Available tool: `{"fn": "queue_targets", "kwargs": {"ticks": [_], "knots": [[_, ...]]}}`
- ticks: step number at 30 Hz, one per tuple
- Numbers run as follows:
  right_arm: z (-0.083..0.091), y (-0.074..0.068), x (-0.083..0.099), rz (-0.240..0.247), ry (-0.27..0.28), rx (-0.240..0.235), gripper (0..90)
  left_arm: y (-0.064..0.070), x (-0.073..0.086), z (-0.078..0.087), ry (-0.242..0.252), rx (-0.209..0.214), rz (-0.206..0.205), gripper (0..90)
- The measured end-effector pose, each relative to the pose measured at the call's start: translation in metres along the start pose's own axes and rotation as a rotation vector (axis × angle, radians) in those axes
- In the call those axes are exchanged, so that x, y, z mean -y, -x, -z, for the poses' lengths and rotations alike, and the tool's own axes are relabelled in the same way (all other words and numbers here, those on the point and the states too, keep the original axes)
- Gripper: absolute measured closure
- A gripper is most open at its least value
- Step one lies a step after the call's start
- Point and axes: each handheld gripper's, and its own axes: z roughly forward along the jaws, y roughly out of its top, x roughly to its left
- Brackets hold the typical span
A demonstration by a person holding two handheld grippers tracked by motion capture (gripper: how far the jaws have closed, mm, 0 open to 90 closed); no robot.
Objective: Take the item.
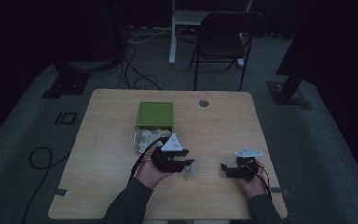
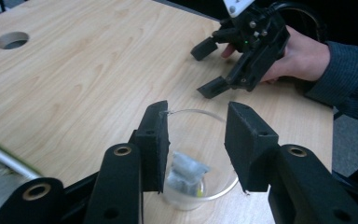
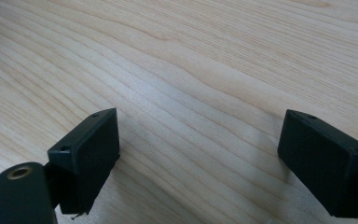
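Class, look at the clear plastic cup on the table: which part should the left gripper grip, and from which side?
Grip the clear cup across its rim, from above. It stands upright, mouth open, and the left gripper already straddles it, jaws apart.

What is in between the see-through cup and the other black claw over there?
Just bare wooden table. In the left gripper view, nothing lies between the clear cup and the right gripper; the high view shows the same.

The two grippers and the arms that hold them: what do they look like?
Both the left gripper and the right gripper are black, each with two flat rectangular jaws, brass-coloured pivot rings and a grey three-cornered plate on top. A black cable trails from each. The person wears dark ribbed knit sleeves.
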Motion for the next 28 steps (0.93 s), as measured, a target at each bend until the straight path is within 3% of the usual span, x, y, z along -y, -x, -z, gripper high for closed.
{"fn": "queue_targets", "kwargs": {"ticks": [10, 28], "knots": [[0.0, 0.0, 0.0, 0.003, 0.0, -0.002, 12.5, -0.011, 0.012, 0.018, 0.02, -0.056, 0.034, 59.1], [0.0, 0.0, 0.0, 0.002, -0.001, -0.003, 12.4, -0.024, 0.04, 0.032, 0.017, -0.098, 0.099, 59.7]]}}
